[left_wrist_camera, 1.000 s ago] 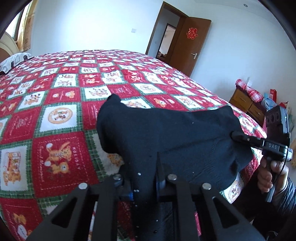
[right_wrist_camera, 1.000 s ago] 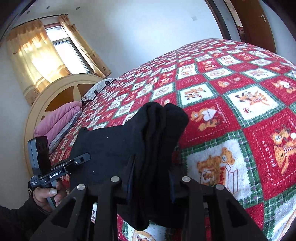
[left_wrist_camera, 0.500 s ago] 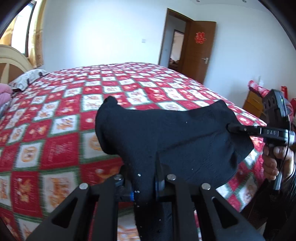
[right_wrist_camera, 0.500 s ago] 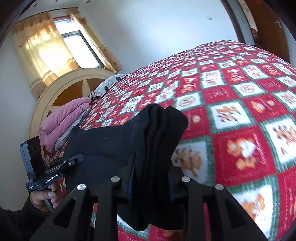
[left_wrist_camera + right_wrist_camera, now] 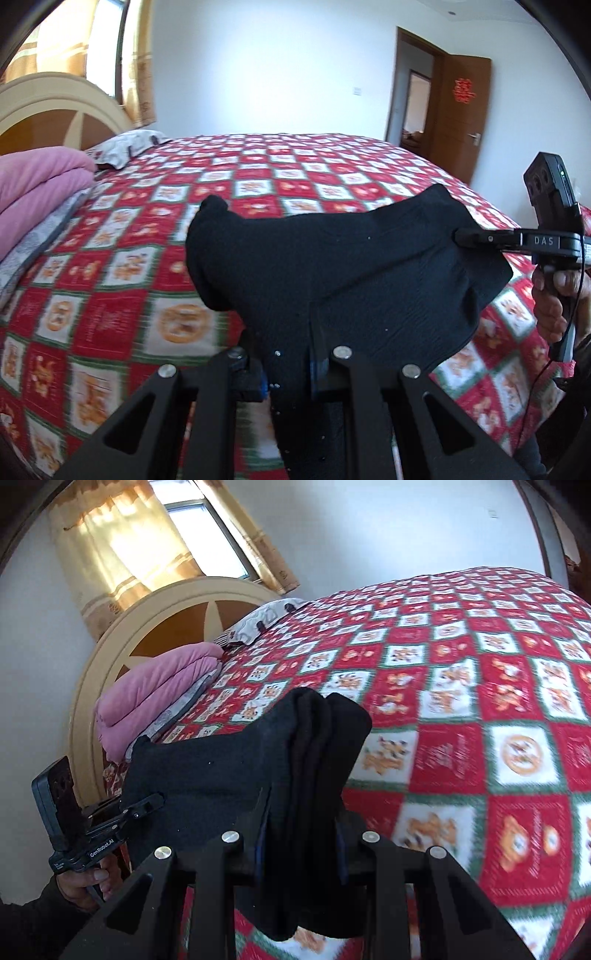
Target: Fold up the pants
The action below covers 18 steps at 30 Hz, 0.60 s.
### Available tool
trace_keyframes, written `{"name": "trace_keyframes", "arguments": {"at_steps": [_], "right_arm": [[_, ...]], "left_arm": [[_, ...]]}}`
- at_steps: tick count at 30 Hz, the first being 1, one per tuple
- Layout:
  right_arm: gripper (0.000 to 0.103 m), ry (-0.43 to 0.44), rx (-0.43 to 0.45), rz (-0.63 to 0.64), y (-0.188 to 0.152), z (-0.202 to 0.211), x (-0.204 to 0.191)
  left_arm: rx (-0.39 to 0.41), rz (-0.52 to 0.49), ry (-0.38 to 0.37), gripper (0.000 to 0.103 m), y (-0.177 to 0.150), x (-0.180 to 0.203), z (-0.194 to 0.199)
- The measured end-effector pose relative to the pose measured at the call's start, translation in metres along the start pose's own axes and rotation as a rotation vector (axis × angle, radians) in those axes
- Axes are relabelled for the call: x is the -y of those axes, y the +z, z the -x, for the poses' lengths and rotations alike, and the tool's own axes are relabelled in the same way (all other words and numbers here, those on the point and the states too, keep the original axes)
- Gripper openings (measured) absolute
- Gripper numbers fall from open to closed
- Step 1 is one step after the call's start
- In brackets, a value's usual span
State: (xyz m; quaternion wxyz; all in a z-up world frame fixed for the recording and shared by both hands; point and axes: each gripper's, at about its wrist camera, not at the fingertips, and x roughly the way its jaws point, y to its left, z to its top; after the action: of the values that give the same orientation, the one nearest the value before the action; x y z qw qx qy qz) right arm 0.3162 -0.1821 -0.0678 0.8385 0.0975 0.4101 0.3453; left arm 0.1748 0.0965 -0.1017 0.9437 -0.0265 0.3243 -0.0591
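The black pants (image 5: pixel 343 273) hang stretched between both claws above the bed (image 5: pixel 110 280). The left claw (image 5: pixel 288 373) pinches one end at 6 o'clock; the right claw (image 5: pixel 301 845) clamps a thick folded bunch.

Pants (image 5: pixel 351 266): black knit cloth, matt, finely ribbed, flecked with pale lint. Left gripper (image 5: pixel 288 373) and right gripper (image 5: pixel 301 845): matt black plastic arms with bright, polished metal pivot pins. Bedspread (image 5: pixel 110 295): soft printed cloth, red, white and green, without sheen. Folded quilt (image 5: pixel 159 694): pink, plush, matt fabric. Headboard (image 5: pixel 177 616): smooth cream-painted frame with brown wood panels, slightly glossy. Door (image 5: pixel 461 114): brown wood, satin finish, metal handle.
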Motion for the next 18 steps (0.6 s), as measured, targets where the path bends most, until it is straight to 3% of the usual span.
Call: {"name": "trace_keyframes", "arguments": {"at_steps": [10, 18], "right_arm": [[0.029, 0.063, -0.070, 0.026, 0.043, -0.091, -0.027], [0.029, 0.056, -0.158, -0.024, 0.040, -0.150, -0.008]], "left_arm": [[-0.028, 0.085, 0.081, 0.016, 0.009, -0.063, -0.028], [-0.078, 0.131, 0.079, 0.016, -0.015, -0.082, -0.051]]}}
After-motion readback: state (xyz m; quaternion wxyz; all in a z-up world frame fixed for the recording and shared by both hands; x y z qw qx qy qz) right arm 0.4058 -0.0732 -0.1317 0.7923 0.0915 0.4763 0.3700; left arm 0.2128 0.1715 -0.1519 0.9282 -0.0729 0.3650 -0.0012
